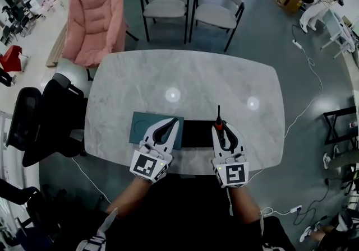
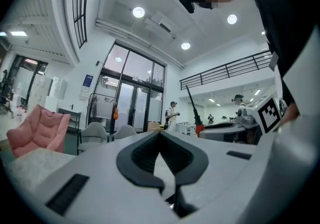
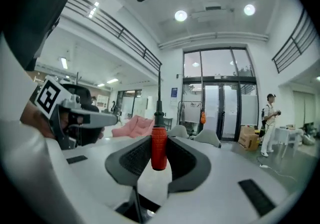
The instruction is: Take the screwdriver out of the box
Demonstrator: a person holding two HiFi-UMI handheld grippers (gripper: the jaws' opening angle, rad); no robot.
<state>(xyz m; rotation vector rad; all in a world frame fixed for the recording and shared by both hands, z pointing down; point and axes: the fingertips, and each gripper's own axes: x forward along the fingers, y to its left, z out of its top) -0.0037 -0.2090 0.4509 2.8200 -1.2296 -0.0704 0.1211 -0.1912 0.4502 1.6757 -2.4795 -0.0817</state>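
Screwdriver held clear of box — removal step looks nearly done.
Right gripper clamped on red handle; left gripper closed, empty — next: set it down.

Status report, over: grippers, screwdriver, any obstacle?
Left gripper shut, empty. Right gripper shut on screwdriver, shaft upright, out of the box. Nothing in the way.

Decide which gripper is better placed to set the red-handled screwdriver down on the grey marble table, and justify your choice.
Right. The right gripper clamps the red-handled, black-shafted screwdriver over the grey marble table; the left gripper is shut and empty.
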